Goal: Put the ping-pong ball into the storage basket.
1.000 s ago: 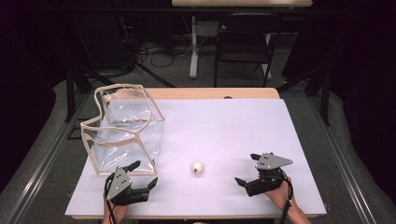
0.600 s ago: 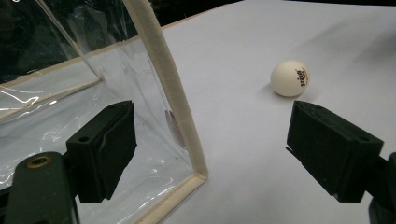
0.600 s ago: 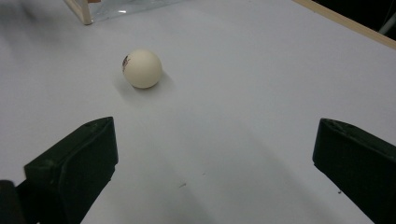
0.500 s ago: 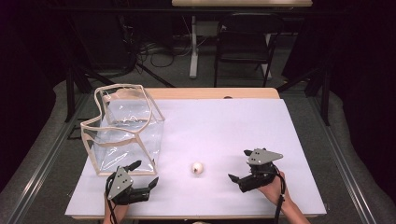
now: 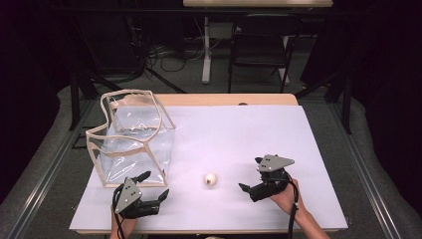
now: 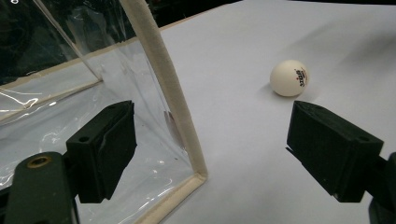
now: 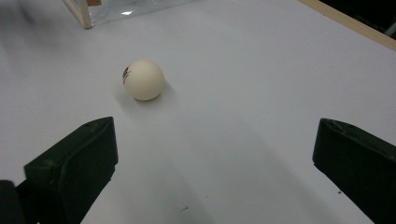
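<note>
A white ping-pong ball (image 5: 210, 179) lies on the white table top (image 5: 234, 134), between the two grippers. My right gripper (image 5: 250, 174) is open to the ball's right, jaws pointing at it; in the right gripper view the ball (image 7: 144, 79) sits a short way ahead of the left jaw. My left gripper (image 5: 153, 185) is open near the front left edge, at the front corner of a clear plastic bag with cream trim (image 5: 132, 137). The bag's trimmed corner (image 6: 168, 93) stands between its jaws in the left gripper view, with the ball (image 6: 289, 78) beyond the right jaw.
The bag stands open-topped on the table's left side. Beyond the far edge of the table are a chair (image 5: 259, 45), desk legs and cables on the floor. The table's front edge runs just under both hands.
My right gripper has moved left, closer to the ball, jaws still open. The left gripper and the ball have stayed put.
</note>
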Action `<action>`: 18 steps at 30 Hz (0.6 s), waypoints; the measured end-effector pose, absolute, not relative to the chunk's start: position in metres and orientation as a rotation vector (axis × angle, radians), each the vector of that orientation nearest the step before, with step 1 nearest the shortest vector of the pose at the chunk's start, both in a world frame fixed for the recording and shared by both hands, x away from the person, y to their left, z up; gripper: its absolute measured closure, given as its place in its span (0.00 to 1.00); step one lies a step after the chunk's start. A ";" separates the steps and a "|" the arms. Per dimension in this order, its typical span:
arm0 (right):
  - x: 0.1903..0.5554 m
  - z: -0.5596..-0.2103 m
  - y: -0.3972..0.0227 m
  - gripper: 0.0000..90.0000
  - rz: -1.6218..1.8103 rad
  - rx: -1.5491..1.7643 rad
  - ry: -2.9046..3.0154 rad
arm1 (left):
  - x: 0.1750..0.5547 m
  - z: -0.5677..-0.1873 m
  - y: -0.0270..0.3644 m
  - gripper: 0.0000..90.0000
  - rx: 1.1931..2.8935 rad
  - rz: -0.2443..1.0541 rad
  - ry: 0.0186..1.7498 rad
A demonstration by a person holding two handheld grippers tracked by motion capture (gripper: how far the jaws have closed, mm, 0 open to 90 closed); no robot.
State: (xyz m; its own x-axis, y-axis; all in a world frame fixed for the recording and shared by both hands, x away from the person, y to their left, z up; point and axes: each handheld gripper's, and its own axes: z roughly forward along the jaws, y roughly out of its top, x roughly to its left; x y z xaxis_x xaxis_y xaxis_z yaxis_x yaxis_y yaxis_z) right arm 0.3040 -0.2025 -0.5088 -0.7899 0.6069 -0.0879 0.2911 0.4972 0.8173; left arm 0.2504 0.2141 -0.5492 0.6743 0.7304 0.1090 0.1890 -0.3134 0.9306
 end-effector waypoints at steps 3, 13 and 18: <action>0.307 -0.508 -0.200 0.00 1.198 0.746 2.385 | 0.250 -0.549 0.214 0.18 1.849 0.650 0.724; 0.313 -0.508 -0.188 0.00 1.192 0.732 2.408 | 0.250 -0.549 0.213 0.18 1.847 0.651 0.727; 0.317 -0.507 -0.185 0.00 1.194 0.734 2.410 | 0.251 -0.550 0.212 0.18 1.851 0.646 0.721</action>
State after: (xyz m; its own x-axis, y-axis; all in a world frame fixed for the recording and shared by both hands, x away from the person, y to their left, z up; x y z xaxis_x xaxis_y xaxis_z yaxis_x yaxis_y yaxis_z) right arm 0.3170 -0.1846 -0.5071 -0.8041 0.5891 -0.0806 0.2927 0.5102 0.8087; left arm 0.2508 0.2125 -0.5498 0.6785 0.7263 0.1100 0.1888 -0.3171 0.9294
